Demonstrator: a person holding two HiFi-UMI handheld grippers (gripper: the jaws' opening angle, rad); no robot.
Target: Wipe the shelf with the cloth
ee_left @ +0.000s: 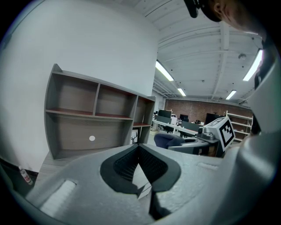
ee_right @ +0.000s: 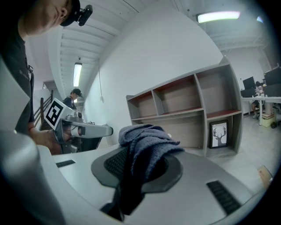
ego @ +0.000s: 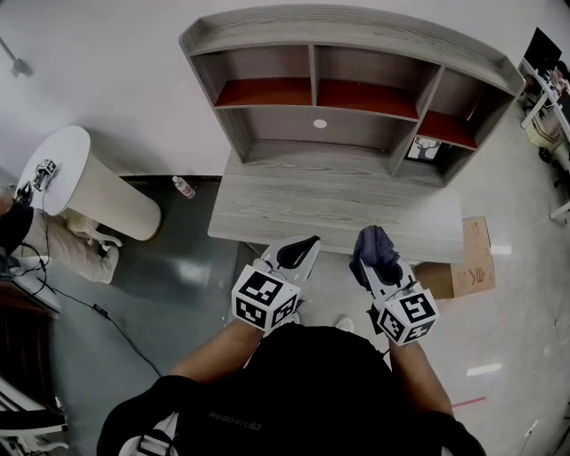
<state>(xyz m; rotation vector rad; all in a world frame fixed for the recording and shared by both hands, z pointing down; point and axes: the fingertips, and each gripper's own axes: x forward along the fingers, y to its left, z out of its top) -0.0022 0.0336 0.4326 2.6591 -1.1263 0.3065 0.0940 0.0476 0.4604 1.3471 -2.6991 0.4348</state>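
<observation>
cloth (ee_right: pixel 147 145) bunched in my right gripper (ego: pixel 376 260), fingers (ee_right: pixel 115 163) clamped on it, short of the shelf (ego: pixel 356 125) | risk: loose folds may drag free on the boards, or I bump the deer picture (ego: pixel 426 149) | left gripper (ego: pixel 298 256) closed, empty | both low, side by side at the worktop (ego: pixel 329 209) near edge, aimed at the shelf

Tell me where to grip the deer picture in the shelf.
Probably best to pinch the top edge of the deer picture, coming in through the open front of the shelf with the empty left gripper. It stands upright and thin, so only its edges fit between the fingers; the right gripper holds the cloth.
</observation>
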